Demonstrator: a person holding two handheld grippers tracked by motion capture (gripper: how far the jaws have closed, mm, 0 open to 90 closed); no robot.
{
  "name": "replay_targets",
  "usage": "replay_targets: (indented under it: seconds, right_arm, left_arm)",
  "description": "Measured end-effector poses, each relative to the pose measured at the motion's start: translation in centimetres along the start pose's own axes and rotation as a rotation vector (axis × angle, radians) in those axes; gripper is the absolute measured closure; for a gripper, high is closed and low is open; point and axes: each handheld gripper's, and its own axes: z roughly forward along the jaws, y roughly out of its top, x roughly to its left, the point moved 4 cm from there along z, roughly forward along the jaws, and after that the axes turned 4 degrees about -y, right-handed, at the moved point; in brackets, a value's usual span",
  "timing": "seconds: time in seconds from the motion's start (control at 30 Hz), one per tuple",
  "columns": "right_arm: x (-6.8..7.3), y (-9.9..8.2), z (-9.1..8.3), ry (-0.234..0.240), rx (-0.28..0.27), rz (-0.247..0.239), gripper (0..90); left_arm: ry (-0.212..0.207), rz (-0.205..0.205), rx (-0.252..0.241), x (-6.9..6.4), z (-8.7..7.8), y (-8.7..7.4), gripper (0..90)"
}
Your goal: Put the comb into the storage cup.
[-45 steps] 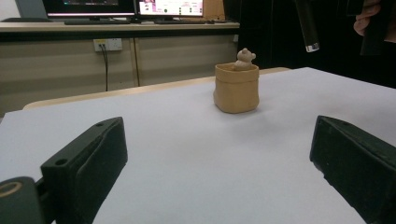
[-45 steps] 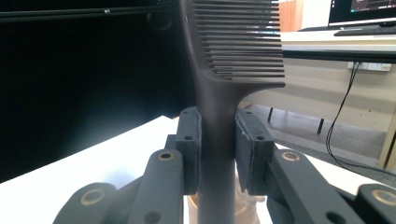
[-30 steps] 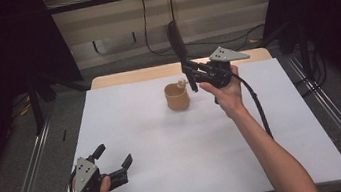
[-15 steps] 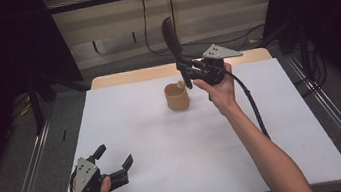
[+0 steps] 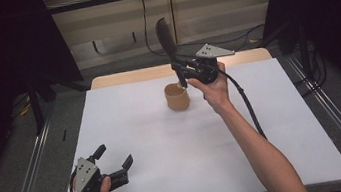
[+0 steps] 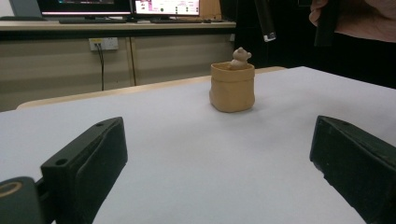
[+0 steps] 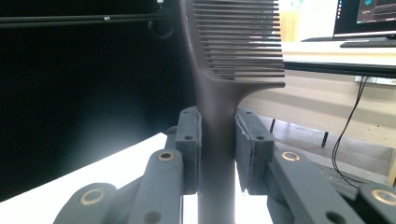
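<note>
A white table [image 5: 166, 152] is carrying a small tan pot [image 5: 177, 97] toward its far middle, and a little pale figure [image 6: 240, 58] is poking up from the pot's rim. The right gripper [image 5: 181, 70] is hovering just above and to the right of the pot, its jaws clenched on the handle of a black comb [image 5: 166, 38], whose toothed end is pointing up and away to the far side. The left gripper [image 5: 116, 165] is resting at the near left corner of the table, well apart from the pot, its jaws spread wide and grasping nothing.
</note>
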Motion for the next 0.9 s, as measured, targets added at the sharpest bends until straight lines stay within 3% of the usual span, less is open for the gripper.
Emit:
replay_targets:
  seconds: [0.9]
  right_arm:
    - [-0.4, -2.5, 2.3, -0.006, 0.044, -0.004, 72.9]
  left_arm:
    - [-0.009, 0.005, 0.005, -0.1, 0.1, 0.0, 4.2]
